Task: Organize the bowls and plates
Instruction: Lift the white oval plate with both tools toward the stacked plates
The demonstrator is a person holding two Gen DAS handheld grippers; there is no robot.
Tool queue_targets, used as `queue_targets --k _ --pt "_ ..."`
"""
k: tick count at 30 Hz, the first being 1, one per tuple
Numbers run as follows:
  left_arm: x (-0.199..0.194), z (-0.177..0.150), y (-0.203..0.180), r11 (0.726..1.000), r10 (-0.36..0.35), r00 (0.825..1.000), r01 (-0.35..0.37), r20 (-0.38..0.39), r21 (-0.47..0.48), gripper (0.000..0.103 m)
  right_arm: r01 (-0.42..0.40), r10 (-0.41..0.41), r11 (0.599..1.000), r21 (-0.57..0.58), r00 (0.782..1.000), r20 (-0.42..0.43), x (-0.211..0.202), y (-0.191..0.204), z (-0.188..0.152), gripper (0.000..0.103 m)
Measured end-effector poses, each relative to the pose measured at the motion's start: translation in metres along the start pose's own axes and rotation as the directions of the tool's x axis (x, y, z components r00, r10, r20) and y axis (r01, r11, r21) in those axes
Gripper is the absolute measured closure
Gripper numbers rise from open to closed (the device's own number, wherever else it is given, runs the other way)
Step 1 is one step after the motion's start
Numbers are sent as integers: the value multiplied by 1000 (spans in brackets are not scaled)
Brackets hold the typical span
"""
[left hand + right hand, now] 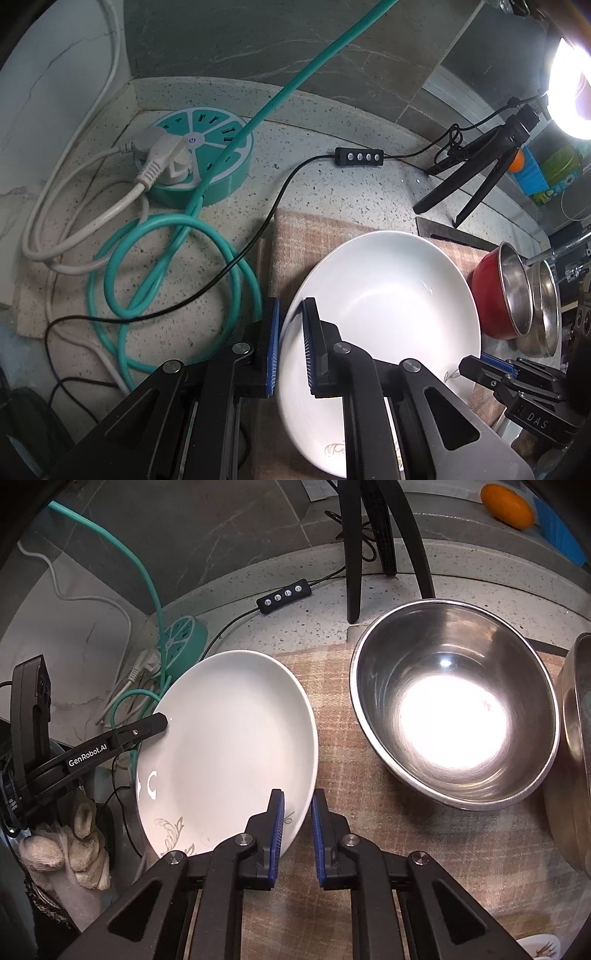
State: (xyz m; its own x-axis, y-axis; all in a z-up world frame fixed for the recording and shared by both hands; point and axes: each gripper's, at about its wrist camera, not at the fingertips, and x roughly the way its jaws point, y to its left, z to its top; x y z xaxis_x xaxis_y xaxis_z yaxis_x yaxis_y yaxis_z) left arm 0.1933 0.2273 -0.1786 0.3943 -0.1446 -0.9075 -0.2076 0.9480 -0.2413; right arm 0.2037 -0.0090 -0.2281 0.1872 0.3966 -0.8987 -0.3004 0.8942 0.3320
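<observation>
A white plate [388,295] with a faint leaf print lies over the left part of a checked cloth mat [306,229]. My left gripper [291,306] is shut on the plate's left rim, which sits between the blue pads. In the right wrist view the same plate [229,731] looks tilted, and my right gripper [298,797] is shut on its right rim. Each gripper shows in the other's view: the right gripper [476,365] at the plate's near right edge, the left gripper [159,723] at its left edge. A steel bowl [454,701] with a red outside [495,288] stands on the mat to the right.
A second steel bowl [576,757] sits at the far right. Left of the mat lie a round teal power strip [195,158], coiled teal and white cables and a black cable with a control box [358,157]. Tripod legs [461,184] stand behind. A gloved hand [74,842] is at the lower left.
</observation>
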Motion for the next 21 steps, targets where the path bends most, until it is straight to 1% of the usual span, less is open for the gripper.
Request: queue_targets --k 5,12,16,21 --pt "-9 -10 0 1000 -4 1000 4 2 -28 92 -22 22 1000 20 1000 -14 -6 -3 -6 90" --pt "-26 -26 -5 999 -4 1000 6 22 -51 92 -29 29 999 14 999 -23 -14 -3 -19 90" --pt "-36 -34 -9 999 5 1000 -4 28 -48 92 -32 33 999 13 999 -14 -23 -3 -28 91" --pt "-48 -42 -14 998 -1 999 4 43 -62 92 -51 51 999 17 999 -11 -36 -5 -35 92"
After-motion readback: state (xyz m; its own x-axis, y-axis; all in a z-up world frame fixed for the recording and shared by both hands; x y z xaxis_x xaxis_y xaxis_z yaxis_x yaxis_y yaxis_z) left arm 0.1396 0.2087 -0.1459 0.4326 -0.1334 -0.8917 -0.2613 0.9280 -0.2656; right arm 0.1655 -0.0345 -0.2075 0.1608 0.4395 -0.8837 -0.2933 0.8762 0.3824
